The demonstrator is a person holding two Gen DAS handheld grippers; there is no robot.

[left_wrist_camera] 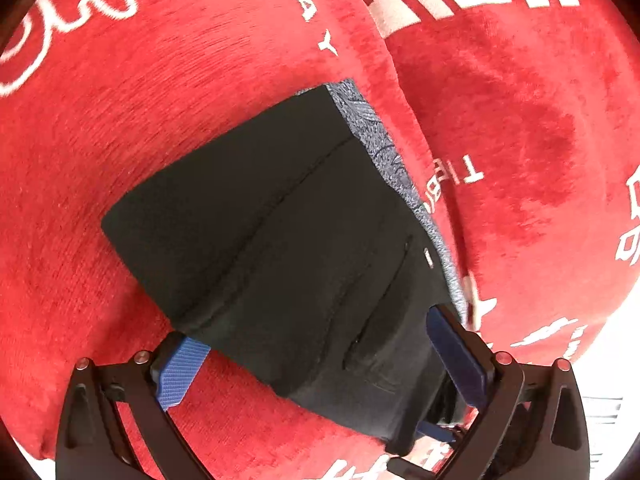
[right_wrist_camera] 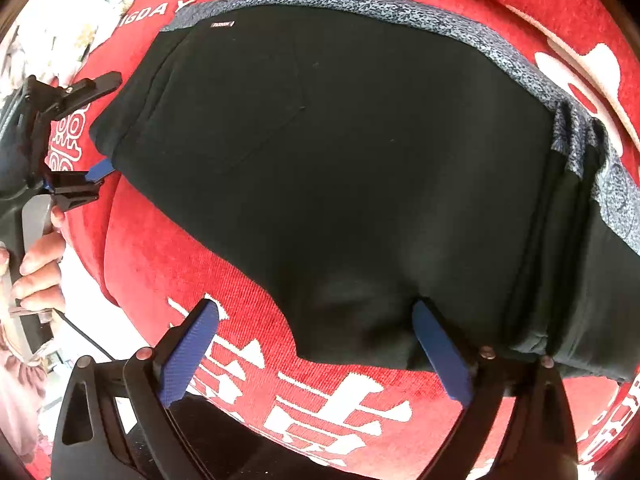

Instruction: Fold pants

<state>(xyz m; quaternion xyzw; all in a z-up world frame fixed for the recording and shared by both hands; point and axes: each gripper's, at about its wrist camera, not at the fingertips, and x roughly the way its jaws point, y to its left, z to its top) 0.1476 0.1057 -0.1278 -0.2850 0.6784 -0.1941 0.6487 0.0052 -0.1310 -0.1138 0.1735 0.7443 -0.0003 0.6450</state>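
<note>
While both my grippers straddle the near hem:
Pants [right_wrist_camera: 340, 168]: long axis left-right.
Left hand-held gripper [left_wrist_camera: 316, 364]: apart, nearer.
Right hand-held gripper [right_wrist_camera: 316, 348]: apart.

We can't really see where the pants [right_wrist_camera: 320, 168] end on the right in the right wrist view, they just run off the edge. The tiny label [right_wrist_camera: 222, 24] near the waistband is too small to read. In the left wrist view the left gripper's [left_wrist_camera: 316, 360] right finger [left_wrist_camera: 456, 356] is partly tucked behind the black fabric.
</note>
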